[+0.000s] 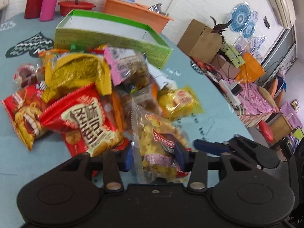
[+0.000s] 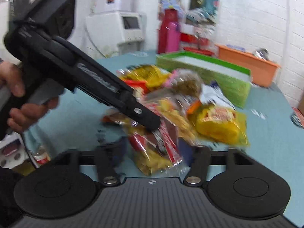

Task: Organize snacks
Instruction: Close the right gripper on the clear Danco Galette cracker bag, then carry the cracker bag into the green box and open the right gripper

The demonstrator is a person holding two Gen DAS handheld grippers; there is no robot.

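White brick walls ring a cluttered room, and a pale blue surface (image 1: 190,106) carries a heap of snack packets in front of an open green box (image 1: 106,36) with a pale, bare floor. We judge the step in hand to be taking one packet out of the heap for that box. Our left gripper (image 1: 154,156) stands spread, its blue pads on either side of a clear bag of yellow puffed snacks (image 1: 161,140); whether the pads touch the film we cannot tell through the blur. From the right wrist view the same bag (image 2: 159,152) also lies between the fingers of our right gripper (image 2: 152,152), which looks spread as well, while the left tool reaches in from the upper left with its tip over the bag. To do this well we think only one gripper should close, on the crimped edge or a flat fold rather than the puffed middle, so nothing is crushed and the slippery film does not slide out. A red packet with large characters (image 1: 85,121) sits just beside the bag on its left and a yellow packet (image 1: 180,102) just behind it, so a straight upward lift would avoid dragging them. The green box lies beyond the heap, well apart from both grippers.
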